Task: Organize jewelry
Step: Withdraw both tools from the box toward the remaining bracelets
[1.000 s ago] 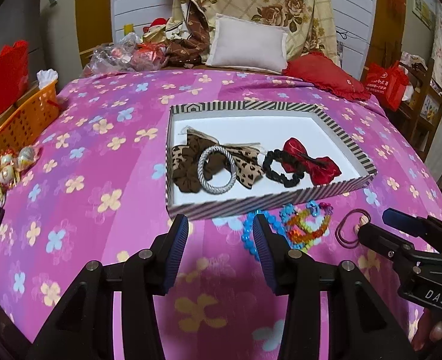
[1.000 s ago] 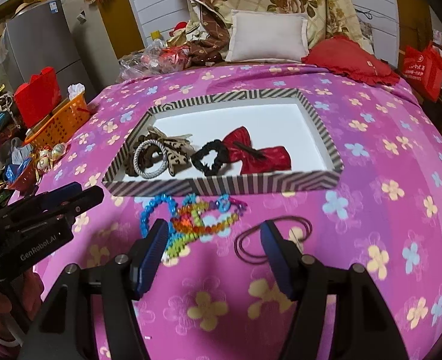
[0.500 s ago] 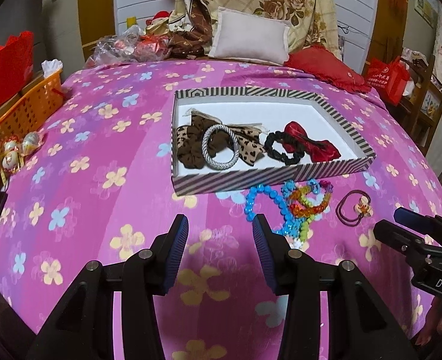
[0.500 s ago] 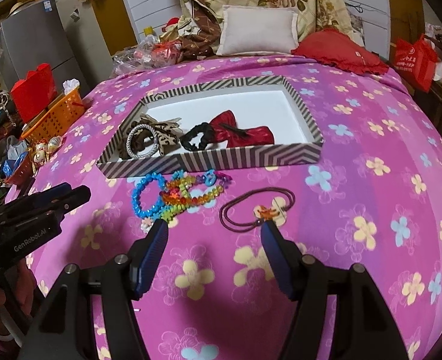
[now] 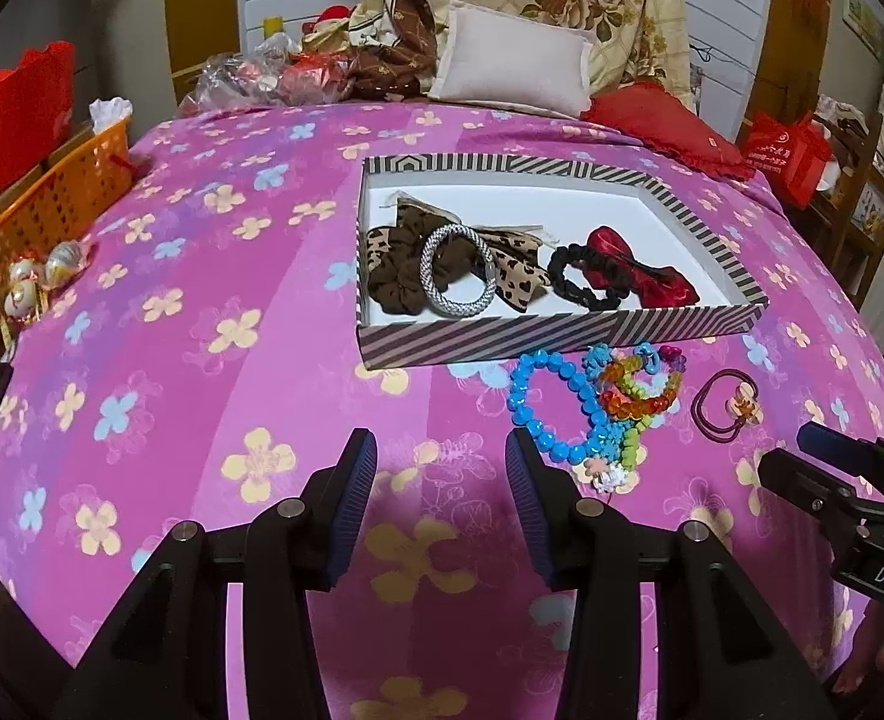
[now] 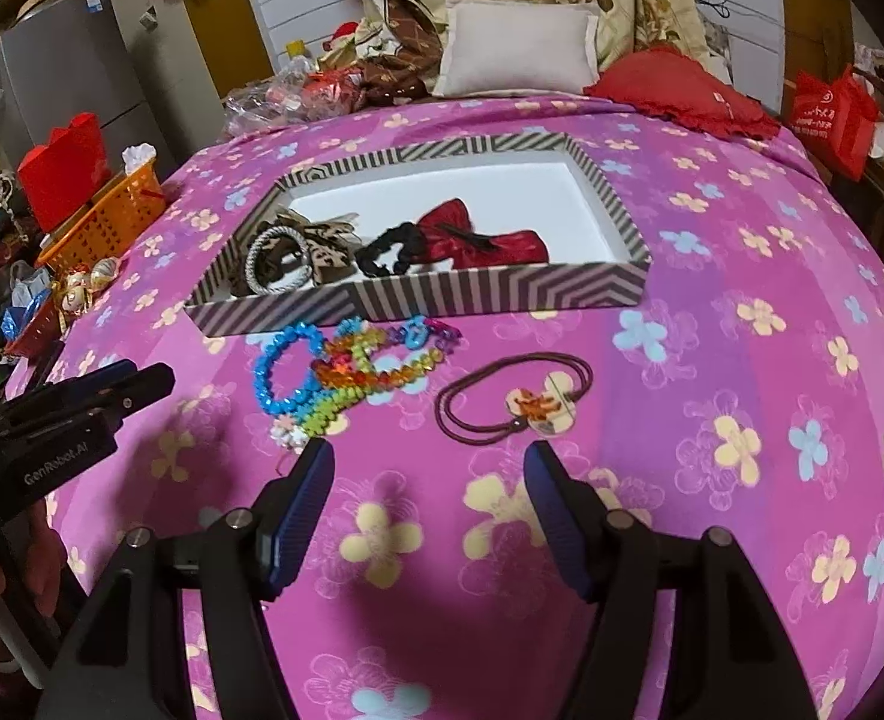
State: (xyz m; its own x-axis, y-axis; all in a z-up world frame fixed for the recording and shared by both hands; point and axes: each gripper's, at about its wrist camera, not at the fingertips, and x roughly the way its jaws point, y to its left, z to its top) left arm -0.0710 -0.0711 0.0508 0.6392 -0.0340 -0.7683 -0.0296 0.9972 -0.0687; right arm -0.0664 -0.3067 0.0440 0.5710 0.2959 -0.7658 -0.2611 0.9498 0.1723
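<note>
A striped shallow box [image 5: 562,333] [image 6: 490,294] lies on the pink flowered bedspread. It holds a leopard scrunchie [image 5: 394,276], a silver bangle [image 5: 457,270], a black scrunchie [image 5: 586,279] and a red bow [image 5: 640,267]. In front of the box lie a blue bead bracelet [image 5: 553,408] [image 6: 280,372], colourful bead bracelets [image 5: 640,390] [image 6: 376,366] and a dark hair tie with a flower charm [image 5: 727,405] [image 6: 520,402]. My left gripper [image 5: 442,498] is open and empty, short of the blue bracelet. My right gripper [image 6: 427,498] is open and empty, just short of the hair tie.
An orange basket [image 5: 58,198] and a red bag [image 5: 19,114] stand at the bed's left edge, with small ornaments [image 5: 37,279] beside them. Pillows [image 5: 511,63] and a red cushion [image 5: 652,117] lie at the head. A chair with a red bag [image 5: 790,150] is at right.
Both grippers have pulled back from the box, so the box and the loose bracelets now sit farther ahead. Nothing was picked up; both stay open.
</note>
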